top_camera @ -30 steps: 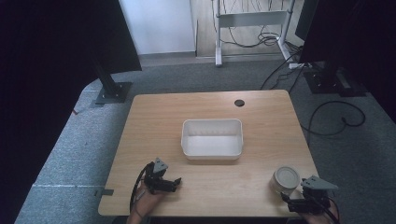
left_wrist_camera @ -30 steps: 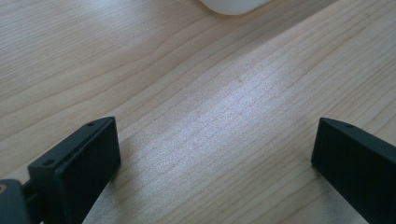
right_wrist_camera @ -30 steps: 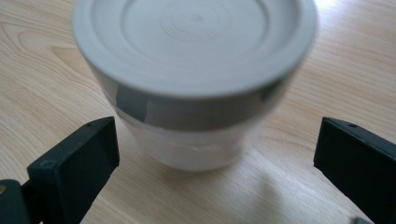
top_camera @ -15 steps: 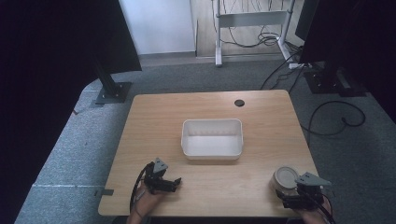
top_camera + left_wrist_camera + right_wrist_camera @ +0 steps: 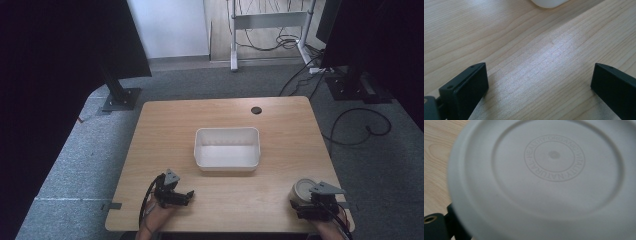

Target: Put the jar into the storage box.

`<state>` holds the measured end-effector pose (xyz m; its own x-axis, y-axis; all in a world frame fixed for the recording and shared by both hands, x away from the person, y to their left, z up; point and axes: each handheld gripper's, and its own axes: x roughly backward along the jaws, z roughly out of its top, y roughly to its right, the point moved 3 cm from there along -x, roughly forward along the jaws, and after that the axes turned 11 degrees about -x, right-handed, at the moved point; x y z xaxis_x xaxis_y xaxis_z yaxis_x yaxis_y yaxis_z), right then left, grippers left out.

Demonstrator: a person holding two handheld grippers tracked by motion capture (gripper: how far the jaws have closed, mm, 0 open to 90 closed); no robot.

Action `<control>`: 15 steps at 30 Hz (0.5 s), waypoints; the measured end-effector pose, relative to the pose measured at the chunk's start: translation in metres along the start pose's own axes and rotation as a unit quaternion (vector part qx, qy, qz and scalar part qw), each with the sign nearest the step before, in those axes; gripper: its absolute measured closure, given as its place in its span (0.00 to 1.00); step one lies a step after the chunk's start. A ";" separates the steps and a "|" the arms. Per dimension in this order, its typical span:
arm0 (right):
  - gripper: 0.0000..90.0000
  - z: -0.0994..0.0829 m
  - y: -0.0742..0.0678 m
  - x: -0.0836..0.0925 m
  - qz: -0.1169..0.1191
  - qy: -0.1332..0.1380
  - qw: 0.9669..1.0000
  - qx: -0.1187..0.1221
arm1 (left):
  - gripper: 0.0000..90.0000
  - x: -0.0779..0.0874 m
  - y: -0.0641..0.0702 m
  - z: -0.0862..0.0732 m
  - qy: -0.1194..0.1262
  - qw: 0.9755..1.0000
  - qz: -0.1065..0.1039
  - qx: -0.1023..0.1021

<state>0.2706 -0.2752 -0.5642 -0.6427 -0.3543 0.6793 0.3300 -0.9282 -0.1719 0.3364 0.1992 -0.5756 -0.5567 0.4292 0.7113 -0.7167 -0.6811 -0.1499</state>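
Left gripper (image 5: 187, 195): resting low at the near left part of the wooden table (image 5: 165, 125), held by a hand (image 5: 156, 218) coming in from the near edge. In the left gripper view its two black jaws stand wide apart with only bare wood grain between them; nothing is gripped. A rounded white corner of the bin (image 5: 548, 3) shows at the far edge of that view.

Right gripper (image 5: 306, 207): at the near right corner of the table, grey three-cornered plate on top. A round grey container (image 5: 301, 190) sits right at its front, on its far-left side. In the right gripper view the container's flat round face (image 5: 549, 177) is very close to the camera; raised lettering in a ring reads "HEALTHY ORGANIC VITALITY NATURAL". One black jaw shows at the lower left, partly under the container's rim. The other jaw is hidden, so I cannot tell whether the jaws are spread or closed on the container.

White rectangular bin: middle of the table, open side up, well apart from both grippers.

Small dark round hole (image 5: 256, 110): in the tabletop near the far edge, beyond the bin.

Around the table: grey carpet (image 5: 75, 165), black stand bases, loose cables on the right.
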 end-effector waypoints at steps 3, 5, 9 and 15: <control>0.09 0.001 0.001 0.002 0.001 0.010 1.000 -0.008 | 0.01 0.000 0.000 0.000 0.000 1.000 0.000 0.000; 0.10 0.001 0.001 0.002 -0.001 0.008 1.000 -0.008 | 0.01 0.000 0.000 0.000 0.000 1.000 0.000 0.000; 0.10 0.001 -0.001 0.003 -0.013 0.007 1.000 -0.013 | 0.01 0.000 0.000 0.000 0.000 1.000 0.000 0.000; 0.10 0.004 -0.004 0.004 -0.019 0.008 1.000 -0.010 | 0.01 0.000 0.000 0.000 0.000 1.000 0.000 0.000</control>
<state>0.2695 -0.2728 -0.5578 -0.6652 -0.3199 0.6747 0.2906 -0.9432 -0.1608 0.3368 0.1992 -0.5756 -0.5569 0.4289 0.7113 -0.7162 -0.6817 -0.1497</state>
